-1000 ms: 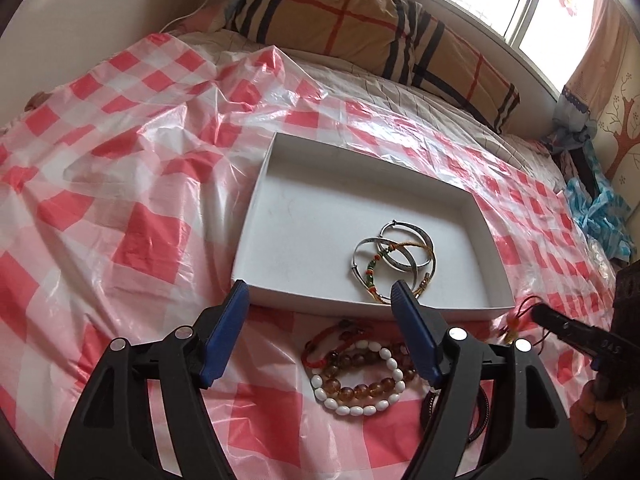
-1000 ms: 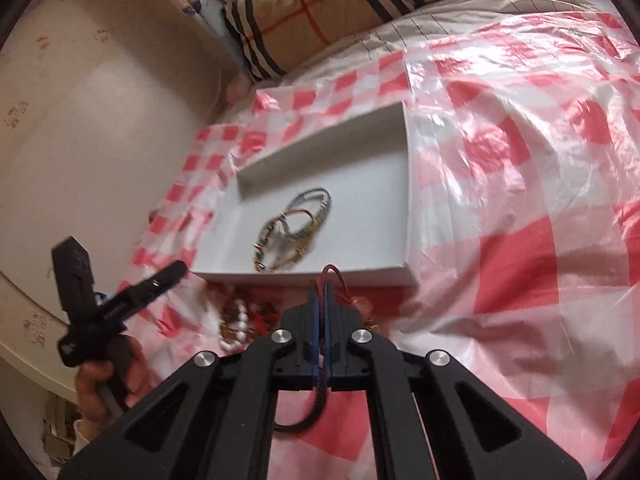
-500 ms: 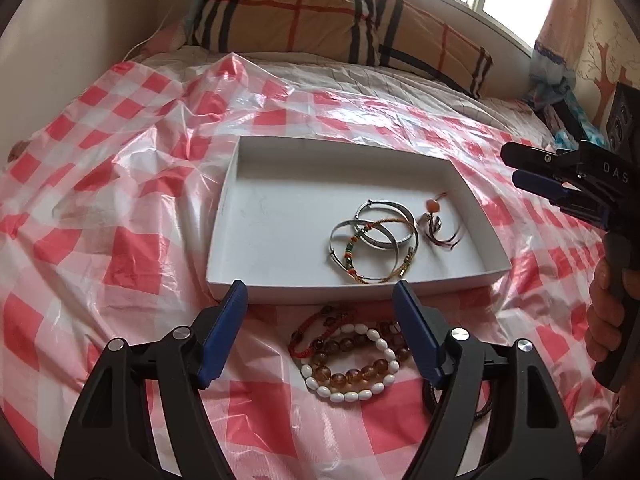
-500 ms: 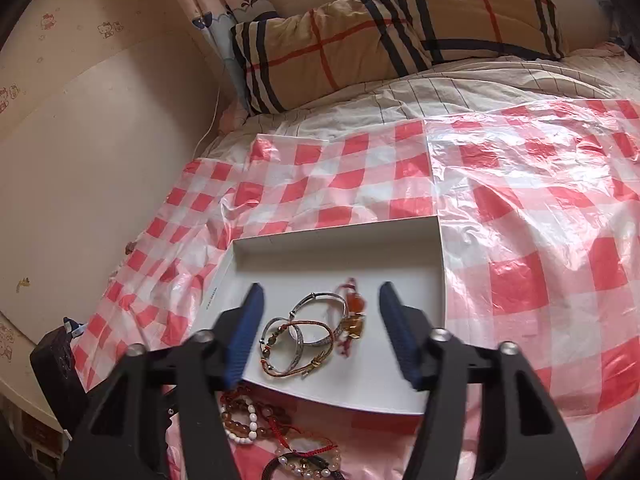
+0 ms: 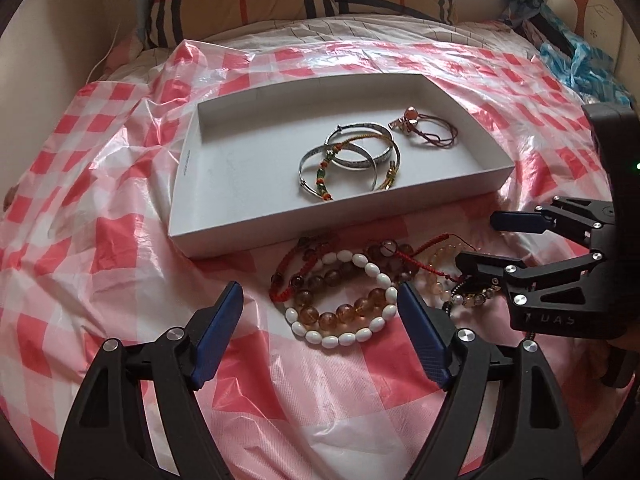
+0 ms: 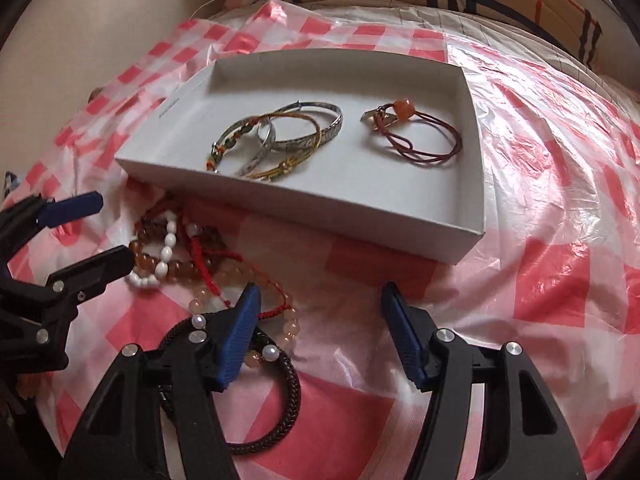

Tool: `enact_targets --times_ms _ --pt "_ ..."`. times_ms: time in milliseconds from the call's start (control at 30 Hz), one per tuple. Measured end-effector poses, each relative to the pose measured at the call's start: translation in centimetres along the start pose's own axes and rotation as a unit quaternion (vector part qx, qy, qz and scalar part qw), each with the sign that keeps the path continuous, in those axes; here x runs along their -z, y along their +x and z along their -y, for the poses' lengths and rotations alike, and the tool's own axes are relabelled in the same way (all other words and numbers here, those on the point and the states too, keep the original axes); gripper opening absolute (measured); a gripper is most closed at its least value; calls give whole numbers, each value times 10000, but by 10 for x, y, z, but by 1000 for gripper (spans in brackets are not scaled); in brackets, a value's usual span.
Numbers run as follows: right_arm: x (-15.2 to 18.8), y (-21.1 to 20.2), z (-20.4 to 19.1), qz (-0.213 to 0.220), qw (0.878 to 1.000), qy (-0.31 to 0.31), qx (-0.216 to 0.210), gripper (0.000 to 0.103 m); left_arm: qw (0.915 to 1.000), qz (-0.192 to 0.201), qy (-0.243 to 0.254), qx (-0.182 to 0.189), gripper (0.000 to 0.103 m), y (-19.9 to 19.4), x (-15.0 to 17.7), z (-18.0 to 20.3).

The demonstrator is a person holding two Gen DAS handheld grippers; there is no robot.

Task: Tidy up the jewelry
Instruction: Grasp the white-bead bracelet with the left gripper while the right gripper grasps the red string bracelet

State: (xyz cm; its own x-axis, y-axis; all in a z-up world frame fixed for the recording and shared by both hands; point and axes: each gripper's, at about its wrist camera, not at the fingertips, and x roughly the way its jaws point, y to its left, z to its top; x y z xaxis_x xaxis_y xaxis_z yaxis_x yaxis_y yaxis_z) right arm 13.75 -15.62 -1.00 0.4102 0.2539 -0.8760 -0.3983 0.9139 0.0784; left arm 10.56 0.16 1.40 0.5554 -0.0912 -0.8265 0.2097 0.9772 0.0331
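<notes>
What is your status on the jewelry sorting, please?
Left gripper opening over the white bead bracelet, nothing gripped. Right gripper open, empty. Cord bracelet in white tray. Nothing blocking.
</notes>
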Motion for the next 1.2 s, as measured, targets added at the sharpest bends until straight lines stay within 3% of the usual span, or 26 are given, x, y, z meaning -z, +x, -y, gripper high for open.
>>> enact_targets --times_ms 133,200,367,500,567,600,633,667,767,900,933,1000,1033,1067,1100,1133,1200 --pt "12 -17 -8 -294 9986 -425 -147 61 9978 -375 333 424 75 6 8 10" --pt "14 -27 1 -111 9992 -139 -369 65 9983 -278 403 319 75 2 7 11" --pt "-5 -32 1 530 9973 95 -503 65 9994 -88 -84 333 75 -1 1 -8" --pt "-19 0 -16 267 9980 -227 -531 65 9993 -110 -94 350 75 2 1 -11" --pt "-18 8 -16 192 9970 -183 -731 37 9992 -78 38 401 75 1 1 -7" --pt "-18 8 -12 217 9966 -88 -789 31 9989 -55 130 455 75 0 1 -4" --pt "-17 7 -5 241 9951 87 -959 16 9986 -41 209 494 75 0 1 0" --pt "-17 6 5 274 9916 352 -1212 7 9982 -25 301 523 75 -1 1 4" --pt "-16 -1 35 519 9681 1178 -2149 7 9970 -2 574 519 76 1 2 18" --pt "-17 -18 51 867 9425 1523 -2845 7 9967 64 785 174 75 7 2 28" --pt "-18 -22 53 918 9400 1539 -2902 7 9968 71 793 79 75 9 1 29" --pt "-23 -24 51 909 9497 1426 -2637 7 9968 19 803 -21 69 14 1 29" --pt "-24 -24 49 849 9580 1324 -2398 8 9967 -24 809 -47 61 16 1 29" --pt "-25 -21 48 738 9636 1258 -2241 22 9966 -67 815 -36 56 17 2 29" --pt "-25 -15 47 635 9677 1243 -2100 38 9965 -95 826 0 44 18 2 29" --pt "-23 -11 46 588 9717 1221 -1937 63 9964 -116 835 75 33 18 2 29" --pt "-24 -1 37 504 9770 1020 -1801 64 9962 -76 850 162 20 16 1 31"
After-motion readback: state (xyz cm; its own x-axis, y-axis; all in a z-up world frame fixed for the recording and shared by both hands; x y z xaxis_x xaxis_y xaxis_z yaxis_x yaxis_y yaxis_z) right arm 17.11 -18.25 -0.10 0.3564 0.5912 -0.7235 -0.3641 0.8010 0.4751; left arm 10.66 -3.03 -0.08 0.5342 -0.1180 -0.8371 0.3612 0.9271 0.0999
